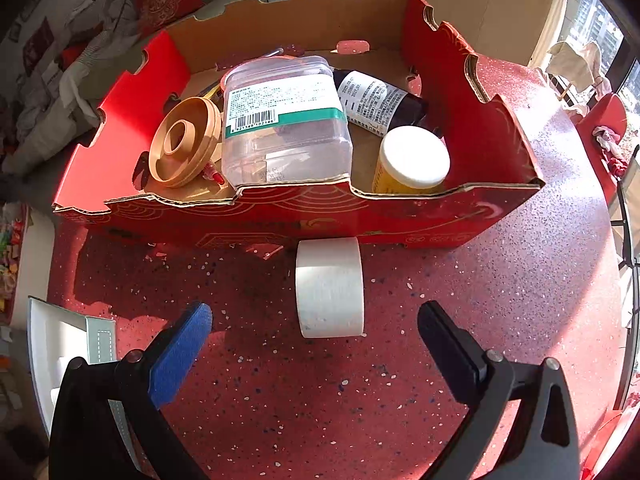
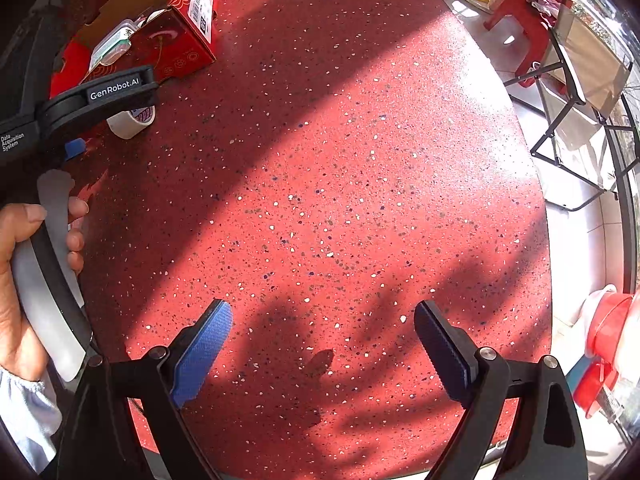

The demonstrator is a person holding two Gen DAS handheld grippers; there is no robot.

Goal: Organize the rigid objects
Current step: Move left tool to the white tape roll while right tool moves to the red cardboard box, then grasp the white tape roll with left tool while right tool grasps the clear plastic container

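A white tape roll [image 1: 329, 287] lies on its side on the red speckled table [image 1: 280, 392], touching the front wall of a red cardboard box [image 1: 280, 216]. My left gripper [image 1: 314, 326] hangs open just in front of the roll, its fingers to either side of it and apart from it. Inside the box lie a clear plastic container [image 1: 282, 120], a tan round lid [image 1: 185, 147], a dark bottle [image 1: 378, 100] and a white-capped yellow jar [image 1: 414, 160]. My right gripper [image 2: 323, 322] is open over bare table [image 2: 320, 180]. In its view the roll [image 2: 132, 120] sits under the left gripper's body [image 2: 100, 96].
A white and grey box [image 1: 70, 344] lies at the table's left edge. A person's hand [image 2: 24, 280] holds the left gripper's handle. Beyond the table's right edge are a red stool [image 2: 532, 12], a folding frame [image 2: 580, 120] and a red container [image 2: 608, 340].
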